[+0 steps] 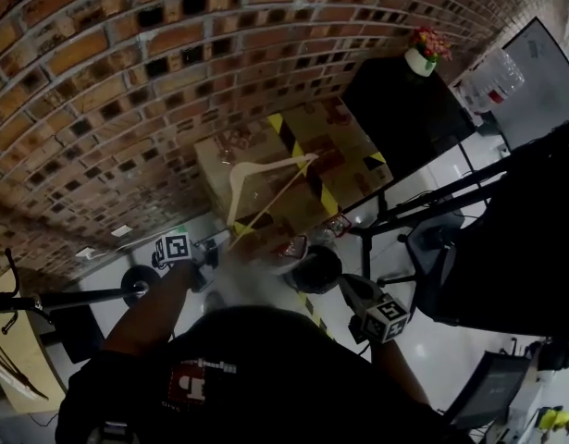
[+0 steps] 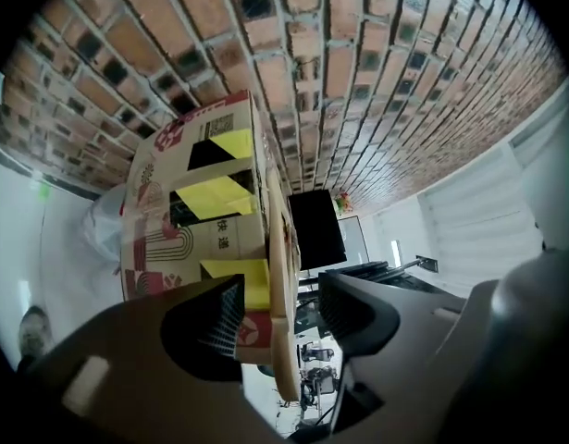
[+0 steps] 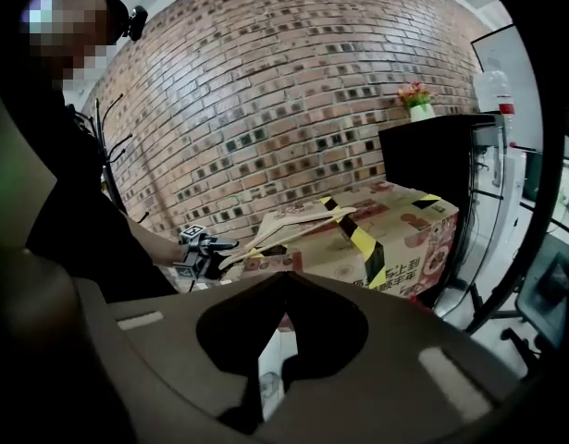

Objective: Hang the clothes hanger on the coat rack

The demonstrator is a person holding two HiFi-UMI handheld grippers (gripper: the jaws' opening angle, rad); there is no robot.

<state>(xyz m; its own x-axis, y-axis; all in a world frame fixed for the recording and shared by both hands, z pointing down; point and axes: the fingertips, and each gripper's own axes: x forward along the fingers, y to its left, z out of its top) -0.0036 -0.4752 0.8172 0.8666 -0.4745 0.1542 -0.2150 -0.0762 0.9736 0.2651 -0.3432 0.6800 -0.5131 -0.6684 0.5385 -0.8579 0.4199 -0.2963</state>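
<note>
A wooden hanger (image 1: pixel 275 164) lies on top of the closed, taped cardboard box (image 1: pixel 344 146). The left tongs (image 2: pixel 279 294) stand wide around its end. The right tongs (image 3: pixel 282 280) are closed and empty.

L dark two-jaw gripper (image 2: pixel 280 314) is pointing abt level, jaws standing wide apart; R dark two-jaw gripper (image 3: pixel 284 283) is tilting down, jaws together.

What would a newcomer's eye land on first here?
A pale wooden hanger rests on top of a cardboard box striped with yellow and black tape, which stands in front of a red brick wall. The left gripper has its jaws apart around one end of the hanger.
</note>
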